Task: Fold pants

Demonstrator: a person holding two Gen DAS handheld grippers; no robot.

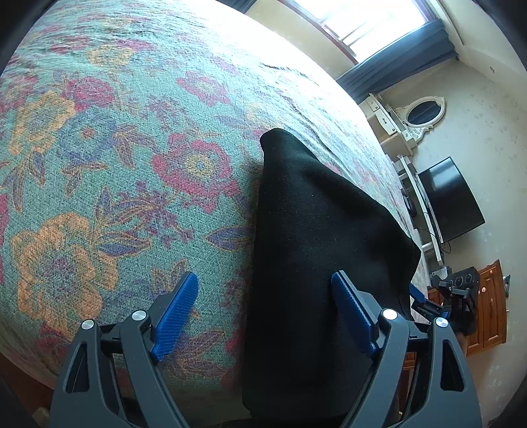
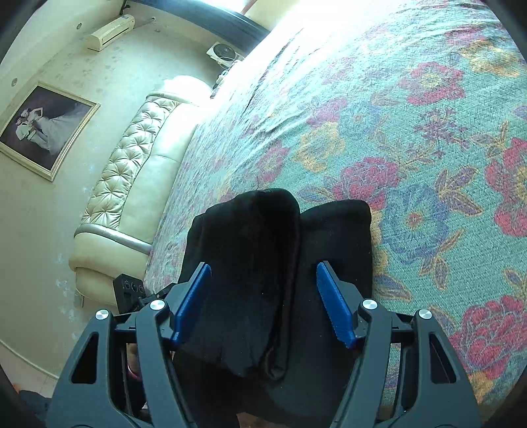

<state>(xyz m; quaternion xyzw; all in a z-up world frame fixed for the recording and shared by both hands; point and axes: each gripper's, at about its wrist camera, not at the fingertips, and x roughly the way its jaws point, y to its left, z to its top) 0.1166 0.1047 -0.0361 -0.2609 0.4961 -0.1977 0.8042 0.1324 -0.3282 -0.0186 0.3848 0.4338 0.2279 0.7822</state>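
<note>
Black pants (image 1: pixel 313 250) lie on a floral bedspread (image 1: pixel 115 148). In the left wrist view they stretch away as one long dark strip. My left gripper (image 1: pixel 265 289) is open above their near part, its right finger over the cloth, its left finger over the bedspread. In the right wrist view the pants (image 2: pixel 280 250) show a folded end with a second layer lying on top. My right gripper (image 2: pixel 263 283) is open and hovers over that end, both blue pads apart and holding nothing. The right gripper also shows in the left wrist view (image 1: pixel 425 301), past the pants' right edge.
The bed has a cream tufted headboard (image 2: pixel 131 171). A framed photo (image 2: pixel 42 128) hangs on the wall. A black TV (image 1: pixel 451 200), an oval mirror (image 1: pixel 421 112), a wooden cabinet (image 1: pixel 490 303) and a bright window (image 1: pixel 362 23) stand beyond the bed.
</note>
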